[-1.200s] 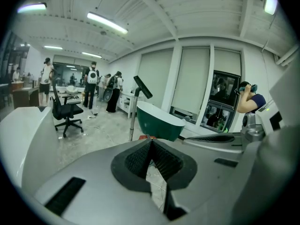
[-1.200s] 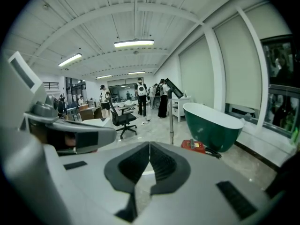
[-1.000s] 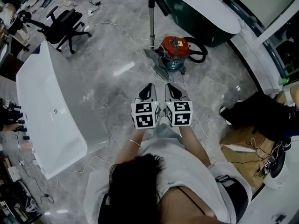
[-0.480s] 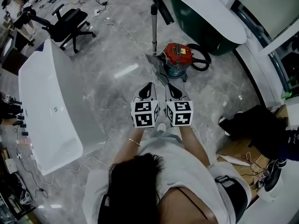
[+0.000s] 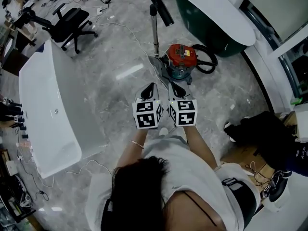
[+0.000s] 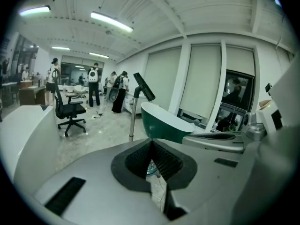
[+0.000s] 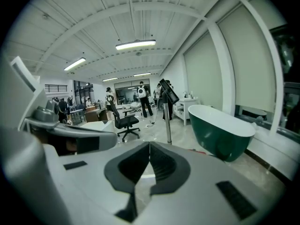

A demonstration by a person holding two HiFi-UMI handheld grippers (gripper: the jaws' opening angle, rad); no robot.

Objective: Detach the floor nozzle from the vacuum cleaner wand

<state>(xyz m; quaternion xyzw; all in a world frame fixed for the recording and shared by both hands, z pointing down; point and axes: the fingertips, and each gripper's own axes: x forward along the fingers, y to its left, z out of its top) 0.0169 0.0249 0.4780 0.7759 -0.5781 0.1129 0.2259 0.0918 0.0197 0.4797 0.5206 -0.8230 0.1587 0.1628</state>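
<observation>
left gripper [image 5: 150, 86] and right gripper [image 5: 174, 87] side by side near the person, each with jaws pressed together and nothing between them. farther off, the wand [image 5: 154, 29] stands upright, the floor nozzle [image 5: 160, 67] at its foot on the floor, just left of the red vacuum cleaner [image 5: 181, 57]; green bathtub [image 5: 214, 19] at far right.

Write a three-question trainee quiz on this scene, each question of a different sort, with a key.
1. True or false: the left gripper and the right gripper both have shut, empty jaws.
2. What stands upright beside the red vacuum cleaner? A the wand; B a broom; C a ladder.
3. Fill in: in the head view, the white bathtub lies to the ____ of both grippers.
Key: 1 true; 2 A; 3 left.
</observation>
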